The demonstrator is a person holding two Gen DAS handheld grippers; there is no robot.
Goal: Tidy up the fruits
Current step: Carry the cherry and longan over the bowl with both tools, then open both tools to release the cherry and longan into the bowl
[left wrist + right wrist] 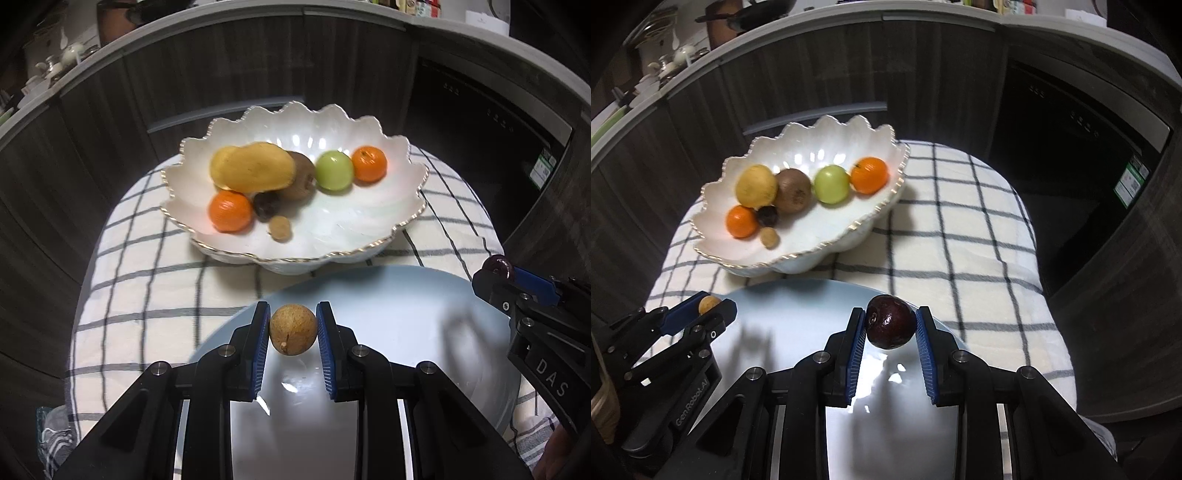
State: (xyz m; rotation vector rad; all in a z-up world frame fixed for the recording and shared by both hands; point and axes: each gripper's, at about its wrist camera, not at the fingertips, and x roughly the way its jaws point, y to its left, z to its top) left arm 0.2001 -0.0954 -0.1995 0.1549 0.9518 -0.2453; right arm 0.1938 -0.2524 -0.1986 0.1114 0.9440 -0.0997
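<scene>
My left gripper (293,328) is shut on a small tan round fruit (293,329) above a pale blue plate (406,332); it also shows in the right wrist view (710,305). My right gripper (891,326) is shut on a dark purple round fruit (891,326) above the same plate (798,325); it shows at the right edge of the left wrist view (499,266). Beyond stands a white scalloped bowl (369,225) holding a yellow mango (255,166), a kiwi (301,177), a green fruit (334,171), two oranges (231,211), a dark fruit and a small tan fruit (279,228).
The bowl and plate rest on a white checked cloth (960,236) over a small table. Dark wood cabinets (258,62) and a dark appliance front (1071,166) stand behind. A counter with kitchenware runs along the top.
</scene>
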